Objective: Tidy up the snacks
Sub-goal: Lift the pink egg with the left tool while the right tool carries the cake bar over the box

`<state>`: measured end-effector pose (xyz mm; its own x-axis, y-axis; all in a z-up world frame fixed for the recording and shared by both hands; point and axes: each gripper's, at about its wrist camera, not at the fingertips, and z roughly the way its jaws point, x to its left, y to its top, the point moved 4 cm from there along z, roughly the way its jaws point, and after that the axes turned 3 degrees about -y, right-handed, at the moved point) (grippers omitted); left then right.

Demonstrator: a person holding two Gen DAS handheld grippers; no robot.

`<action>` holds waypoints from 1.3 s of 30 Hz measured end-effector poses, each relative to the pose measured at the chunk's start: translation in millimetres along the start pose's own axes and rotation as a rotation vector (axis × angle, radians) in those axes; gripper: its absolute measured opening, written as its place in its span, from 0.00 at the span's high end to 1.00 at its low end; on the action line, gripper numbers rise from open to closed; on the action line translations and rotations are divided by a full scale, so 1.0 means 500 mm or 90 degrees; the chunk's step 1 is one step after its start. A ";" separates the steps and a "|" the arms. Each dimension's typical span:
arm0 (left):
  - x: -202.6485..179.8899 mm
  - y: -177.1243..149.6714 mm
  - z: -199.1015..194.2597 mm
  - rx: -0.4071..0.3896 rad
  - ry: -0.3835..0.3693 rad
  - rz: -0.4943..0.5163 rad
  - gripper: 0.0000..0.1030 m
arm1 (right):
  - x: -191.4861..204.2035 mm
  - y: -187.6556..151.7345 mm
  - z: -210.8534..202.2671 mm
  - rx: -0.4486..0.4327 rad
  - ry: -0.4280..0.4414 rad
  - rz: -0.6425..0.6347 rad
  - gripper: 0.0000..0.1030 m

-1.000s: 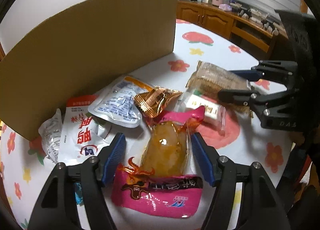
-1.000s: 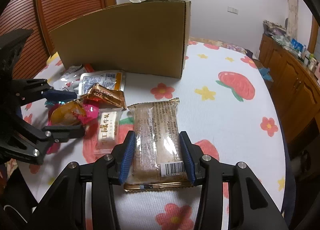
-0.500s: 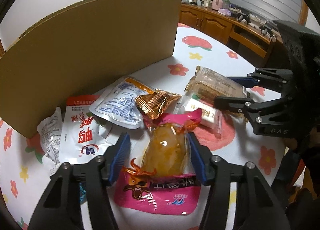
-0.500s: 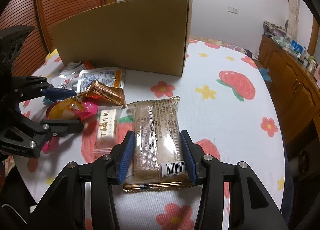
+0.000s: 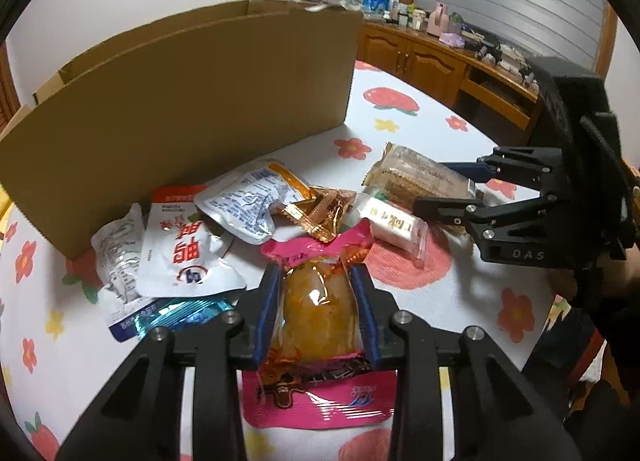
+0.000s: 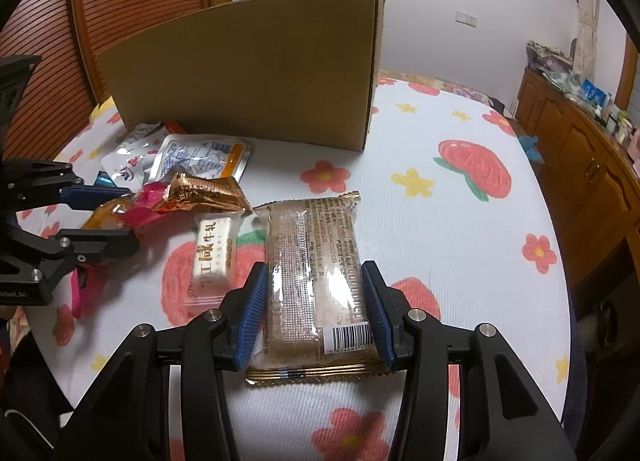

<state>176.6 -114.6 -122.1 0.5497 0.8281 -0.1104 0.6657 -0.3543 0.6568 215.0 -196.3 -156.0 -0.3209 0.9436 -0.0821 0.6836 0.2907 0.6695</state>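
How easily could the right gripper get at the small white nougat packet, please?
Probably not yet: the right gripper is shut on the brown biscuit packet. The white nougat packet lies uncovered just beside it.

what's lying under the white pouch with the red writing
A blue foil packet pokes out from under the white pouch, near its front edge. Another white wrapper sits partly beneath its left side. Anything else beneath is covered.

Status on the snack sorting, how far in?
Done: nothing visibly sorted. In hand: left gripper closing on the pink snack pouch; right gripper straddles the biscuit pack. Left: white pouches, gold wrapper, nougat, all loose beside the cardboard box.
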 end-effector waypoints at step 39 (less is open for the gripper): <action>0.101 0.121 -0.151 -0.170 0.023 -0.053 0.67 | 0.002 0.062 -0.118 -0.127 0.008 -0.004 0.59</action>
<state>206.4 -61.2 -31.6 0.4774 0.8660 -0.1488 0.5487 -0.1616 0.8203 197.3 -195.6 -91.8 -0.3339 0.9393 -0.0788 0.5385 0.2587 0.8019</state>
